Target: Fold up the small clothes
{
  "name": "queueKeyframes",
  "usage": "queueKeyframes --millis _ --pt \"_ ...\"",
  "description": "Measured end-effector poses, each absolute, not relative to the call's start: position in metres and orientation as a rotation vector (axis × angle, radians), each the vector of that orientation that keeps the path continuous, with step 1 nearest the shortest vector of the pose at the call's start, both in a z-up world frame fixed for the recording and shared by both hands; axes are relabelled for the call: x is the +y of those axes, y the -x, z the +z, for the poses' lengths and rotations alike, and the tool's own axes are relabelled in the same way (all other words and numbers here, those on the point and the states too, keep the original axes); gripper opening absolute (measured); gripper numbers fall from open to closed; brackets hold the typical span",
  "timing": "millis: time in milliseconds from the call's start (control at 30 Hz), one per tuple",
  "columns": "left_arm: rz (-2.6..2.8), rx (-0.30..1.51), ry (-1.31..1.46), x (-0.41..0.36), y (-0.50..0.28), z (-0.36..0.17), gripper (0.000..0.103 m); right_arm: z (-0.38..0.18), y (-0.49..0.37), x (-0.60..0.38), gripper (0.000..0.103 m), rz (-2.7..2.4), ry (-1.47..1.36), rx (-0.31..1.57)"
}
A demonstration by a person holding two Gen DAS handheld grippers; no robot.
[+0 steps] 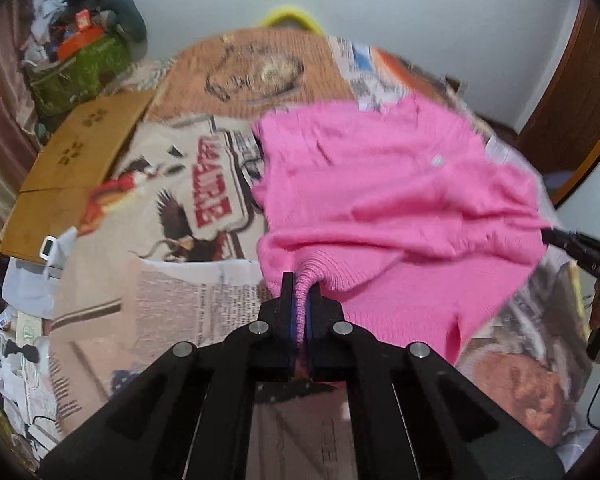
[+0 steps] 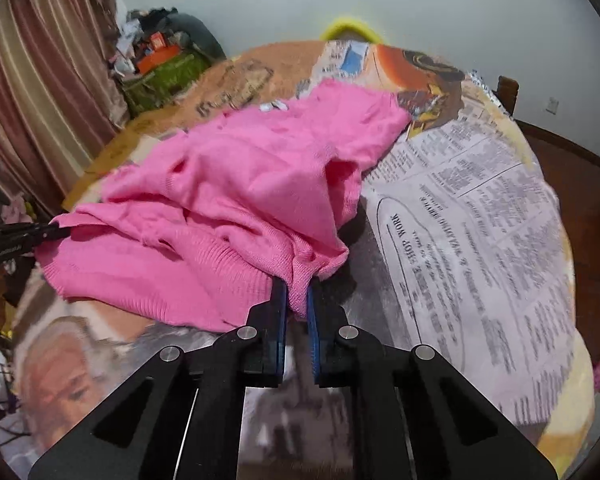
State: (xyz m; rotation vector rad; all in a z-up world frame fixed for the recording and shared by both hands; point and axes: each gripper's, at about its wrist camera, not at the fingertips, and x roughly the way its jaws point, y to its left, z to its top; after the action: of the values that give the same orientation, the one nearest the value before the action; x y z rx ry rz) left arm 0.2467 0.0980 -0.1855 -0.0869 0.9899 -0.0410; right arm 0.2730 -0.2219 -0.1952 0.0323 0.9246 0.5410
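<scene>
A pink knitted sweater (image 1: 396, 196) lies crumpled on a newspaper-covered table (image 1: 188, 300). My left gripper (image 1: 302, 284) is shut on the sweater's ribbed hem, which bunches up between the pads. In the right wrist view the same pink sweater (image 2: 240, 192) spreads to the left, and my right gripper (image 2: 298, 288) is shut on a corner of its knit edge. Each view catches the other gripper too: the right gripper (image 1: 556, 236) shows at the sweater's right edge, and the left gripper (image 2: 56, 232) at its left edge. A white button shows on the fabric.
Newspaper sheets (image 2: 480, 220) cover the round table. A cardboard sheet (image 1: 76, 160) lies at the left, an orange printed cloth (image 1: 252, 72) at the back. A green bag piled with clutter (image 1: 80, 68) stands by the curtain (image 2: 40, 92). A dark wooden door (image 1: 572, 92) is at the right.
</scene>
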Motion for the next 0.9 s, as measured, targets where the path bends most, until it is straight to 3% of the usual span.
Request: queueKeyframes --millis 233,633,700,833,900 --pt "-0.057 0.943 0.143 0.111 -0.216 -0.159 0.003 -0.166 -0.236 -0.237 0.008 0.572 -0.133 0.898" --pt "0.037 1.132 0.128 0.132 -0.176 -0.226 0.004 -0.198 -0.208 -0.238 0.009 0.481 -0.091 1.031" --pt "0.036 1.115 0.124 0.132 -0.171 -0.224 0.008 -0.193 -0.204 -0.234 0.010 0.501 -0.081 1.018" --pt "0.038 1.074 0.113 0.130 -0.169 -0.210 0.014 -0.186 -0.194 -0.218 0.030 0.570 -0.031 0.992" --pt "0.037 1.054 0.106 0.128 -0.168 -0.203 0.022 -0.186 -0.190 -0.208 0.033 0.606 -0.008 0.983"
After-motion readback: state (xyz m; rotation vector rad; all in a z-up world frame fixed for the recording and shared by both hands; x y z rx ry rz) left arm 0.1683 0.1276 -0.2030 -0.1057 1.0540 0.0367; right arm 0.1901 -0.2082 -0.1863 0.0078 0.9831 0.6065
